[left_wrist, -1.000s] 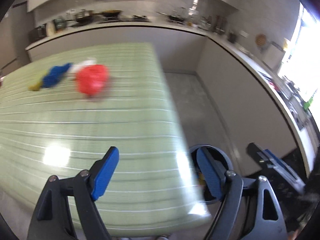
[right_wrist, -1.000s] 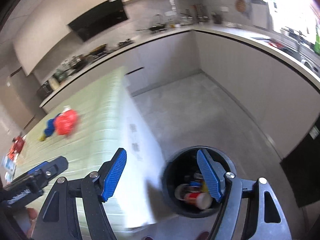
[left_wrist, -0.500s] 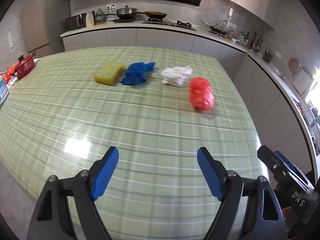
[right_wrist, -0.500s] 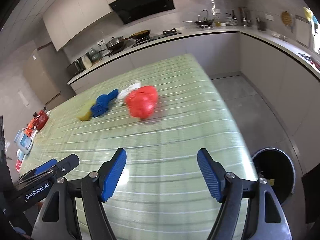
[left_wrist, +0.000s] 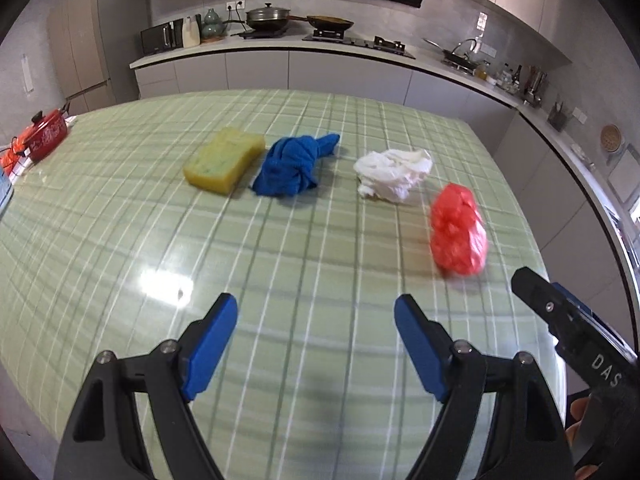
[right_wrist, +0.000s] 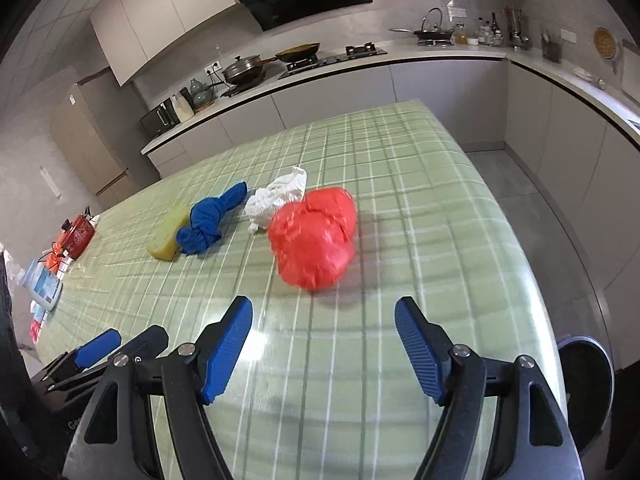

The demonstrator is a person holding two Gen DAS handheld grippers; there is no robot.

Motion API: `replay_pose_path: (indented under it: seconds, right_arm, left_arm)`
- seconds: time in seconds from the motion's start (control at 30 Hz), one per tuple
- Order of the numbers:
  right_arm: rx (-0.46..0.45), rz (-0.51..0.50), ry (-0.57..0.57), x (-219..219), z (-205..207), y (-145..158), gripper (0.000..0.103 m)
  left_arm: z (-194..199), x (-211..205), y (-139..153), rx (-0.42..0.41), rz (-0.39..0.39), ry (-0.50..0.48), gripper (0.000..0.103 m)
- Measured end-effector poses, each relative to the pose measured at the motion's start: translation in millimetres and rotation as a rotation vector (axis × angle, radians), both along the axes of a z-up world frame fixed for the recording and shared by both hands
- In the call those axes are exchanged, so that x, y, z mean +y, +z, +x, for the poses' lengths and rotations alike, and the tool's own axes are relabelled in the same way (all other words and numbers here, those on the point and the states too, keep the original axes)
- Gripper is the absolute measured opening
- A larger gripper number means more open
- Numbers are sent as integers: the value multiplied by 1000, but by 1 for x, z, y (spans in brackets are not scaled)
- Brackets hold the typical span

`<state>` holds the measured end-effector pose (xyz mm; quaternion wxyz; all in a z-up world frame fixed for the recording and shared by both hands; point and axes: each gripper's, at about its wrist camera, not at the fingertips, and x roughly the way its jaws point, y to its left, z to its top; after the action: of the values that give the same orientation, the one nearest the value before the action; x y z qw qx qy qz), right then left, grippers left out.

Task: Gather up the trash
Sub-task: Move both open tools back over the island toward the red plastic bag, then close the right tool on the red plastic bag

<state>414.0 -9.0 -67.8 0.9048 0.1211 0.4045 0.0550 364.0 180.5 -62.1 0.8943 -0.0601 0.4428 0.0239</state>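
Lying just ahead of the right gripper [right_wrist: 323, 318], the red bag [right_wrist: 314, 236] sits untouched; its 2 jaws gape empty.

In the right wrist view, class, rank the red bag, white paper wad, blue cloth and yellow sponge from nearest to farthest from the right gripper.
1. Red bag: straight ahead of the right gripper.
2. White paper wad: just behind it.
3. Blue cloth: further left.
4. Yellow sponge: leftmost, beyond the cloth.
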Motion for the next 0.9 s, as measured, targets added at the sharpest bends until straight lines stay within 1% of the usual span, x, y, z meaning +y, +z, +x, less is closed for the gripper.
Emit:
replay_pose_path:
  seconds: [0.17,0.3,0.4,0.53,0.57,0.6,0.7,0.8,0.9]
  right_arm:
    - [33,-1,8,4,42,-11,76]
    - [62,-13,8,12,70,-22,76]
    - [86,-18,-7,16,85,-33,76]
    - [111,17,-28,16,99,-46,76]
    - [105,15,-33,17,102,-47,70]
    - [103,4,-31,19,105,-48,62]
    - [110,-18,-26,21,112,-52,49]
    - [89,-37,-44,17,117,-49,45]
    - [59,-58,-84,8,119,-45,45]
  left_arm:
    - [27,0,-2,2,13,-2,82]
    - [46,2,-5,9,13,-24,82]
    - [59,4,-9,19,10,-52,82]
    - [77,5,-16,37,6,-92,82]
    - [80,4,-16,37,2,-96,82]
    - [84,4,-18,39,-3,-104,82]
    - [96,-1,-22,51,-9,-121,82]
    - [106,-8,-23,53,-22,-140,82]
    - [115,-19,-23,43,-30,-169,82]
